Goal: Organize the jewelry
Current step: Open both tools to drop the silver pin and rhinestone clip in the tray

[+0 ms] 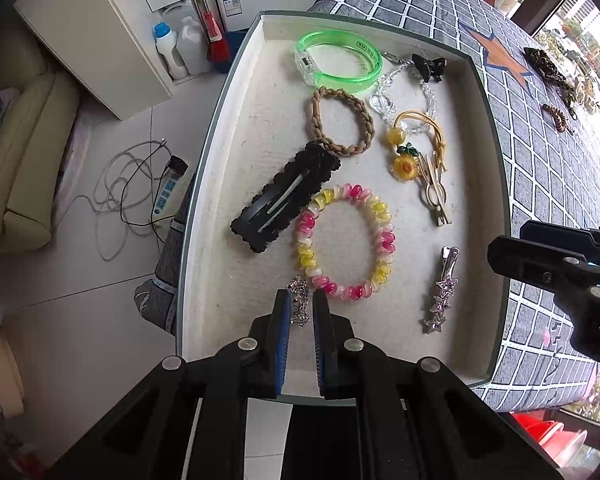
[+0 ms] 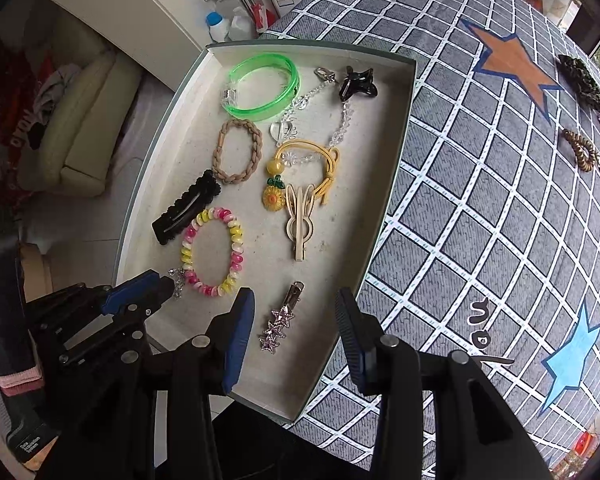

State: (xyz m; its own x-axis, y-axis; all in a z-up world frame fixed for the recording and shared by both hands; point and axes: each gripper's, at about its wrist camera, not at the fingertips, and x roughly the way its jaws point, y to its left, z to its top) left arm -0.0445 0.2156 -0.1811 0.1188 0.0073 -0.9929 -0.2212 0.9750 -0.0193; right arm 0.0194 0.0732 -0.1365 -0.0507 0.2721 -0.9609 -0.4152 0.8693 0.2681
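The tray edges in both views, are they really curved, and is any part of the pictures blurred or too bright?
Left wrist view: the tray rim bows from fisheye distortion; jewelry is sharp; the window at right is overexposed. Right wrist view: the same bowing shows, the tablecloth grid bends, and the corners go dark.

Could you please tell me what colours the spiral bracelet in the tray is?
Pink, yellow and white spiral bracelet; clearest in the left wrist view.

Here's the left gripper: matte black plastic linkage arms with round silver screw heads at the joints, and two narrow fingers faced with ribbed blue pads. The right gripper matches it, black frame, silver rivets, blue-edged finger pads with fine grooves, and small dark screws along its side bars
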